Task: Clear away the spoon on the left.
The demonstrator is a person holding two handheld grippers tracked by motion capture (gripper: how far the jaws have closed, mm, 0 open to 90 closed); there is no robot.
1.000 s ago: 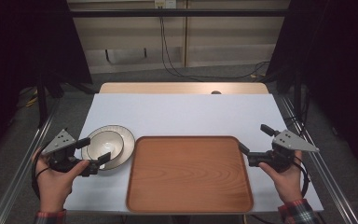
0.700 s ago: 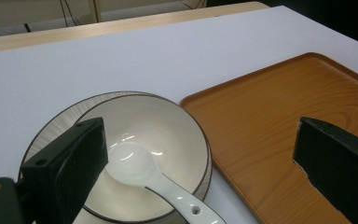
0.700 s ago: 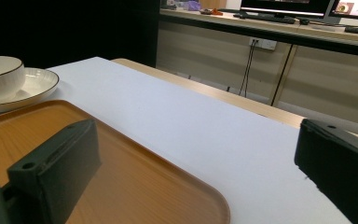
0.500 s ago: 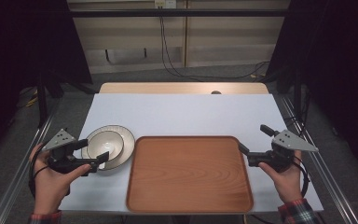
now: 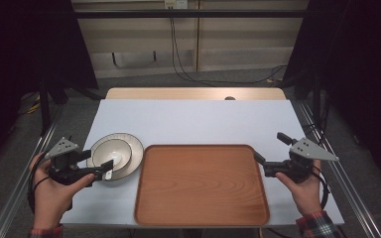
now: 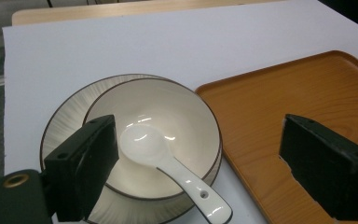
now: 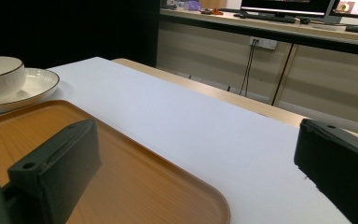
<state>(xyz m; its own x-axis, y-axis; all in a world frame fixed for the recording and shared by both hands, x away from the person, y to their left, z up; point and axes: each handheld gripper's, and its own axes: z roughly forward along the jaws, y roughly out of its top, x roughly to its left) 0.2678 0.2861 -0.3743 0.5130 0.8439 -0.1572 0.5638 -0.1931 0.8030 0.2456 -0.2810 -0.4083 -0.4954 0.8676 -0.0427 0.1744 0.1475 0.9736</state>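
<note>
A white bowl [image 5: 111, 152] sits on a ribbed white plate [image 5: 133, 147] at the table's left, and a white spoon [image 6: 168, 161] lies in the bowl with its handle over the near rim. My left gripper [image 5: 98, 161] hovers at the bowl's near side. Its jaws have just been closing a little but still stand wide apart, with the spoon and bowl [image 6: 168, 116] between them and the pads touching nothing. My right gripper [image 5: 270, 147] is open and holds nothing at the right edge of the wooden tray [image 5: 201, 186].
The wooden tray [image 6: 284, 93] lies bare in the middle, right beside the plate. White table cover [image 5: 193, 119] stretches behind it to a wooden back edge. Metal rails run along both table sides. Cabinets and cables stand beyond the table.
The left gripper's jaws stand slightly closer together than a second ago. Both hands have kept their places, and the dishes have not moved.
</note>
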